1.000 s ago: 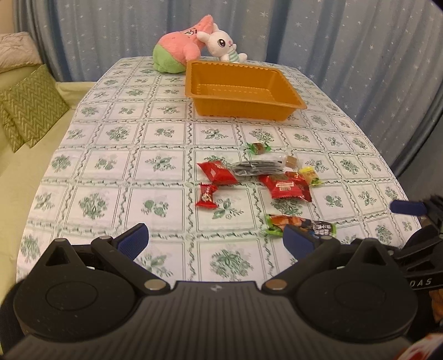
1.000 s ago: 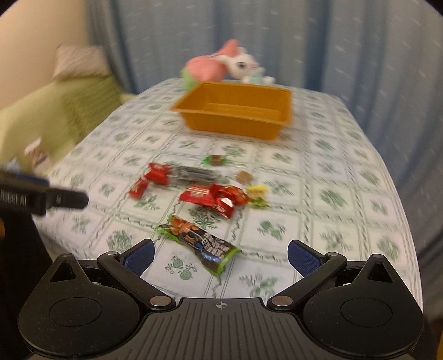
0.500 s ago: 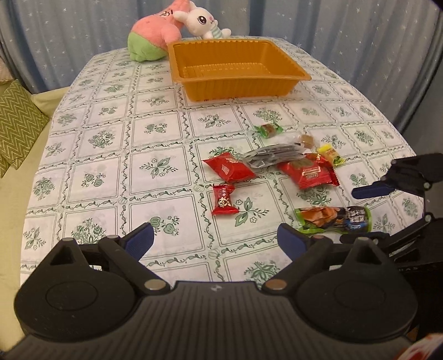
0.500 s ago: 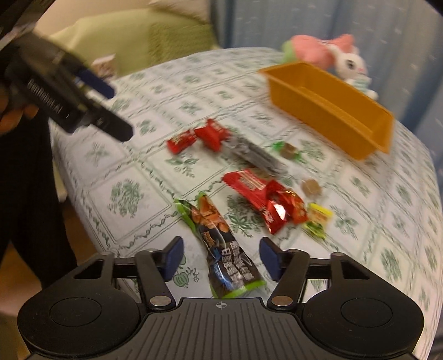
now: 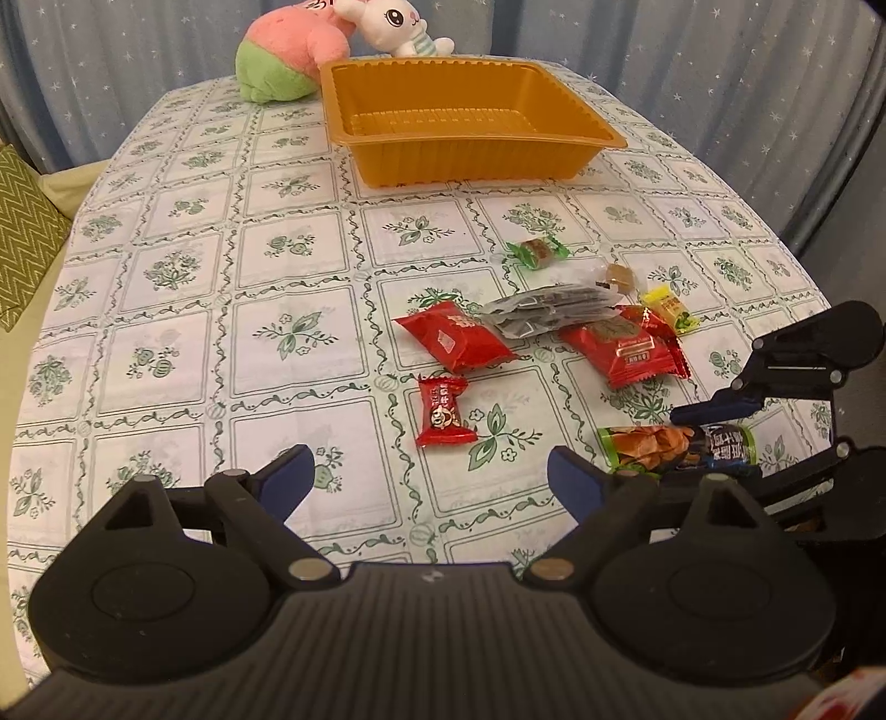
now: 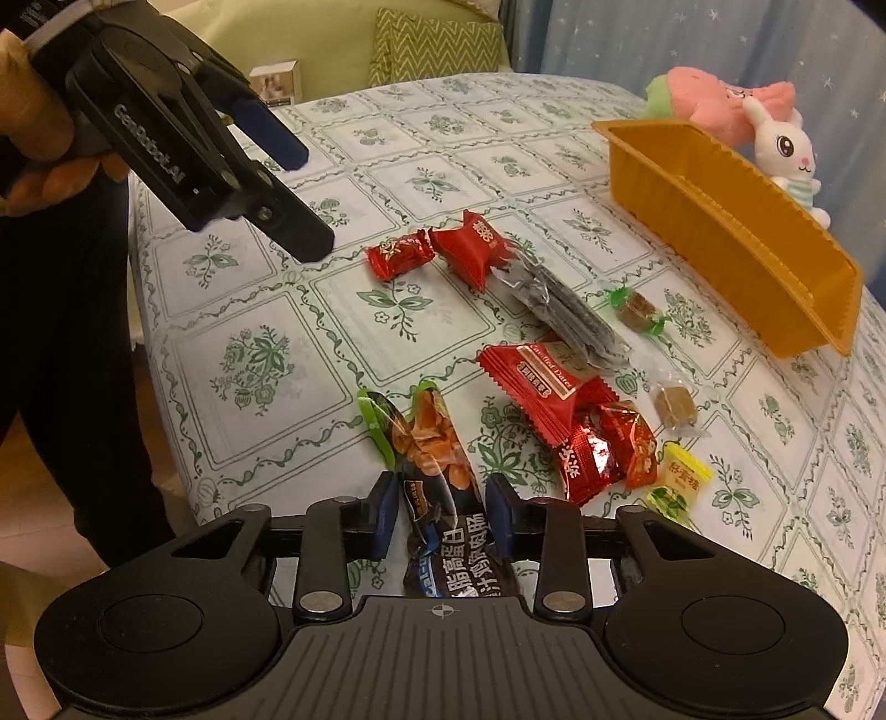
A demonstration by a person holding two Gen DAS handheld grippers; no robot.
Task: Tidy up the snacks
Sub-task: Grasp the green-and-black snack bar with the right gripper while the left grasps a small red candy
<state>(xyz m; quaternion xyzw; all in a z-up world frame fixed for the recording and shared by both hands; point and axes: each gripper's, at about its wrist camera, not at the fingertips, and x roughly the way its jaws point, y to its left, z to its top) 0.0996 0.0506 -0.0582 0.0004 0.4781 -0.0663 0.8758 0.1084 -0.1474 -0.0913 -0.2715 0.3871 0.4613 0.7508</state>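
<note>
Several snacks lie on the tablecloth. A long green and black snack packet (image 6: 437, 476) (image 5: 678, 446) lies nearest the front edge. My right gripper (image 6: 442, 512) straddles its near end, jaws narrowed close to its sides, with small gaps left. In the left wrist view this gripper (image 5: 714, 437) is at the right. My left gripper (image 5: 432, 482) is open and empty above the table, just short of a small red candy (image 5: 443, 410). Red packets (image 6: 545, 382), a grey packet (image 6: 559, 310) and small sweets lie between. The empty orange tray (image 5: 465, 138) stands beyond.
Two plush toys, a pink and green one (image 5: 288, 55) and a white rabbit (image 5: 396, 25), sit behind the tray. Green cushions (image 6: 432, 50) lie on a sofa to the left. Blue curtains hang behind. The table's front edge (image 6: 183, 443) is close to my right gripper.
My right gripper moved down and forward over the long packet and its jaws narrowed around it. My left gripper moved closer to the snacks and stayed open.
</note>
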